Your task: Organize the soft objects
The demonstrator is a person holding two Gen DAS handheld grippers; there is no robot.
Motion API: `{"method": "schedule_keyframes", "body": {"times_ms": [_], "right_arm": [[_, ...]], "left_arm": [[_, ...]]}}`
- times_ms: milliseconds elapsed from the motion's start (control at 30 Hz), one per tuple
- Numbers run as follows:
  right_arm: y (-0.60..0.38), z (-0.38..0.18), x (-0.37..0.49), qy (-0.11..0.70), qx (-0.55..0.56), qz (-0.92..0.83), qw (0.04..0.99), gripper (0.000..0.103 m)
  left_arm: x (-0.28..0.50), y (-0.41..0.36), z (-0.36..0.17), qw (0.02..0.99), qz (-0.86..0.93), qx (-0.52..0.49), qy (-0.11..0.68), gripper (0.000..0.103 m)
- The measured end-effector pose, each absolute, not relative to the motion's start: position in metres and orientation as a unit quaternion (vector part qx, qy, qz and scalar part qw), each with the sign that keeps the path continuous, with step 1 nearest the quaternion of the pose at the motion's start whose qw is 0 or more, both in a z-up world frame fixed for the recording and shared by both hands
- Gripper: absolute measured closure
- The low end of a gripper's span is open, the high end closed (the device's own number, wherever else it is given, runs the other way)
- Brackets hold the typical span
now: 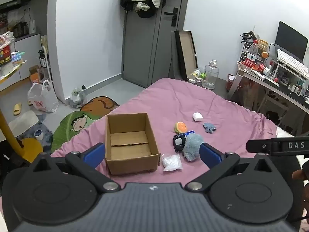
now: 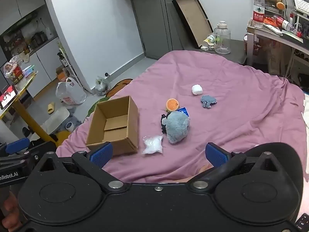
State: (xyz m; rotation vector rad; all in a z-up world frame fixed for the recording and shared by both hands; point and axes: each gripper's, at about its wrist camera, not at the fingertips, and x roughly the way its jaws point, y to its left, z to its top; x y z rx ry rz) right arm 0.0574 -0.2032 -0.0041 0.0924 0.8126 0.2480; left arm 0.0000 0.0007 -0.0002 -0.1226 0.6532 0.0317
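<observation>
An open, empty cardboard box (image 1: 129, 145) (image 2: 114, 127) stands on the pink bedspread (image 1: 222, 116) (image 2: 241, 106). To its right lie a grey-blue plush (image 1: 192, 147) (image 2: 176, 126), a clear bag of white stuffing (image 1: 171, 162) (image 2: 153, 145), a black fabric piece (image 1: 178, 143) (image 2: 163, 122), an orange round plush (image 1: 181, 128) (image 2: 172, 105), a white soft lump (image 1: 197, 116) (image 2: 197, 90) and a blue-grey cloth (image 1: 209, 127) (image 2: 208, 101). My left gripper (image 1: 152, 152) is open and empty, just short of the box. My right gripper (image 2: 159, 152) is open and empty, short of the bag.
A floor mat (image 1: 85, 121), plastic bags (image 1: 43, 96) and a yellow table stand (image 1: 11, 135) lie left of the bed. A desk (image 1: 270, 81) with bottles and a keyboard stands at right. A water jug (image 2: 222, 38) and a door (image 1: 146, 38) are beyond the bed.
</observation>
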Motion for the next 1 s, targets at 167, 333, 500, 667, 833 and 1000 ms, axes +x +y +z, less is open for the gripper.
{"method": "schedule_keyframes", "body": {"times_ms": [167,333,500,667,833,1000], "right_arm": [[-0.205,-0.003,0.059,0.393,0.037,0.116,0.912,0.000],[-0.205,-0.007,0.059,0.387,0.037,0.113,0.914,0.000],[-0.203,-0.004,0.054,0.378,0.024,0.112,0.919,0.000],[-0.200,-0.002,0.053,0.375,0.015,0.114,0.920,0.000],[-0.198,-0.003,0.053,0.375,0.011,0.115,0.920,0.000],[-0.198,-0.004,0.053,0.377,0.012,0.113,0.919,0.000]], "left_arm": [[0.003,-0.004,0.000,0.943,0.013,-0.052,0.327,0.000],[0.007,-0.005,-0.004,0.943,0.011,-0.046,0.330,0.000],[0.004,-0.007,-0.005,0.944,0.012,-0.050,0.327,0.000],[0.004,-0.005,-0.006,0.945,0.014,-0.054,0.323,0.000],[0.006,-0.005,-0.009,0.944,0.014,-0.056,0.325,0.000],[0.002,-0.005,-0.006,0.945,0.014,-0.056,0.322,0.000]]}}
